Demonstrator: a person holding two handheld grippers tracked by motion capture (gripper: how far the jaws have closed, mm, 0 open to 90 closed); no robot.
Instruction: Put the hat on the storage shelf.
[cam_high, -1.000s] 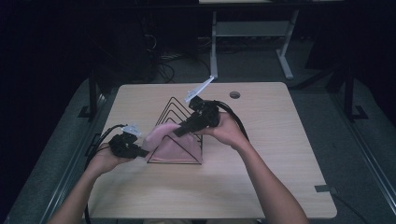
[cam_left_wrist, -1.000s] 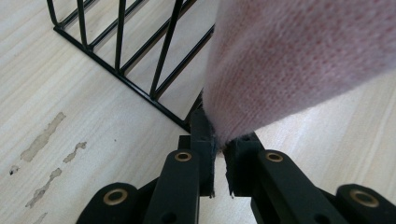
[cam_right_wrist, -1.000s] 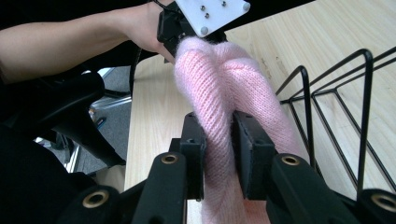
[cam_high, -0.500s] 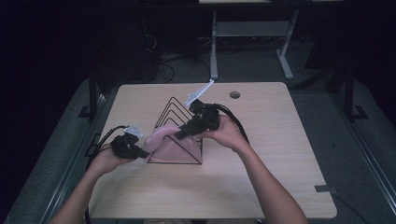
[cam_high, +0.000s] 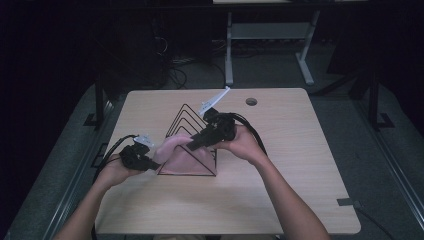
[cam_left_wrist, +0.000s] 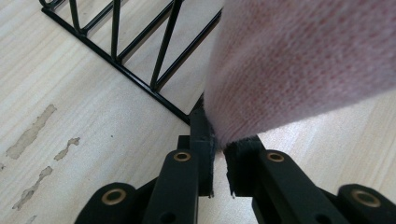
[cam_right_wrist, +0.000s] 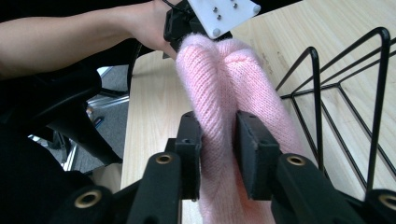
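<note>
Both hands at the light wooden table (cam_high: 300, 190); pink knitted cloth (cam_high: 175, 155) draped over the near end of the black wire triangular rack (cam_high: 186, 120), spanning between my two grippers

Left gripper (cam_high: 148, 162): jaws nearly together, a thin slit between the pads, pinching the very edge of the cloth (cam_left_wrist: 299, 70); in the left gripper view the fabric rises from the pads toward 1 o'clock, the rack's base bar (cam_left_wrist: 116, 65) runs off toward 10 o'clock; these jaws have just been easing open a little, cloth edge still caught between them

Right gripper (cam_high: 192, 143): jaws narrow, clamped on a thick fold of the cloth (cam_right_wrist: 219, 93); pads (cam_right_wrist: 252, 140) dent the knit on both sides; these jaws have just been opening too, fold still between them

Key relation: long axis of the cloth runs from my right jaws straight ahead at 12 o'clock to the left gripper (cam_right_wrist: 196, 28) at the far end; rack wires (cam_right_wrist: 345, 102) lie at 3 o'clock of that fold; in the high view the left gripper sits at 8 o'clock of the rack, the right at its near peak; right hand is nearer the rack, so judged the one to settle the cloth on it

Against the earlier frames: both hands in much the same places; cloth in the same drape over the rack; only the grips have loosened
</note>
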